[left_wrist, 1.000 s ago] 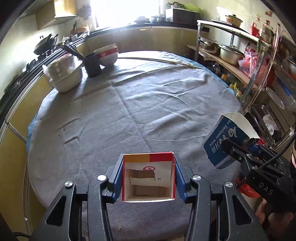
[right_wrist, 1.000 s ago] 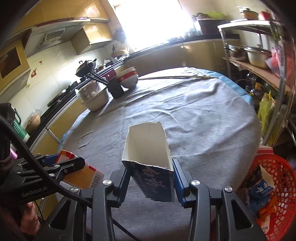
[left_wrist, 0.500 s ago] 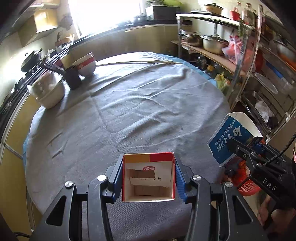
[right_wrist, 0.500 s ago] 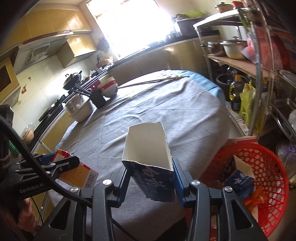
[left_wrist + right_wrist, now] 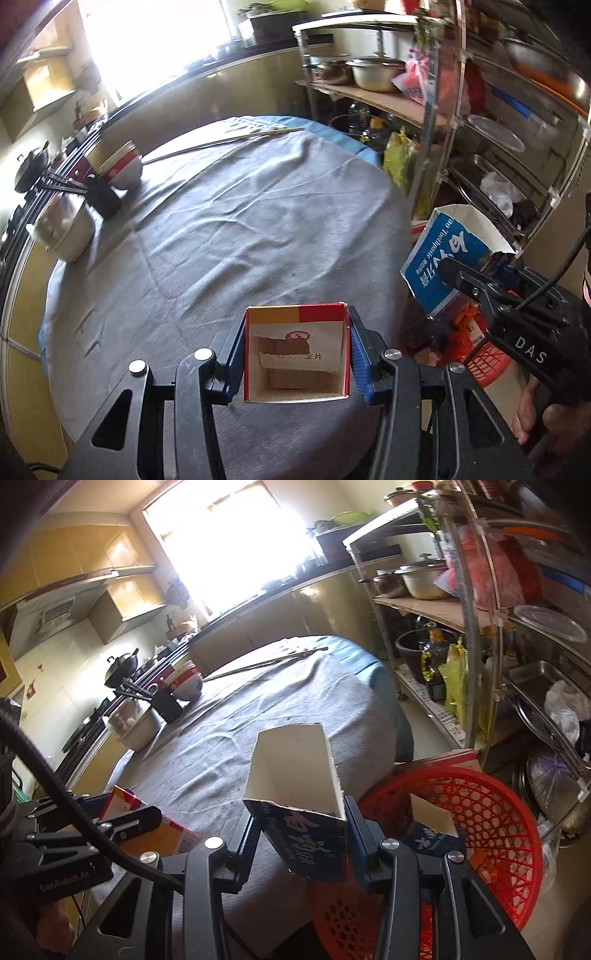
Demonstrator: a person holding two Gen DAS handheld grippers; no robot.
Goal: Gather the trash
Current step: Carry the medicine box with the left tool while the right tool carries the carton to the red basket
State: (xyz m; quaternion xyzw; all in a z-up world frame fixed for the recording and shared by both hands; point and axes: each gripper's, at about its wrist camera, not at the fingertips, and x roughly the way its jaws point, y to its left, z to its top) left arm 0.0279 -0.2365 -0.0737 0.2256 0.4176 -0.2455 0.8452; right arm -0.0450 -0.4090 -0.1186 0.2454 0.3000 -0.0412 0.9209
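— Two empty cartons, how held? The left claw (image 5: pixel 296 363) clamps the red carton (image 5: pixel 295 354) by its side walls; the right claw (image 5: pixel 301 843) clamps the blue carton (image 5: pixel 299 805) likewise.

— Handling? Probably light, crushable card; red basket (image 5: pixel 491 812) lies just right of the right claw.

The red basket (image 5: pixel 476 354) is largely hidden behind the right gripper (image 5: pixel 461 273) in the left wrist view. Its lower rim is cut off by the right wrist picture's bottom edge. Basket contents cannot be identified.
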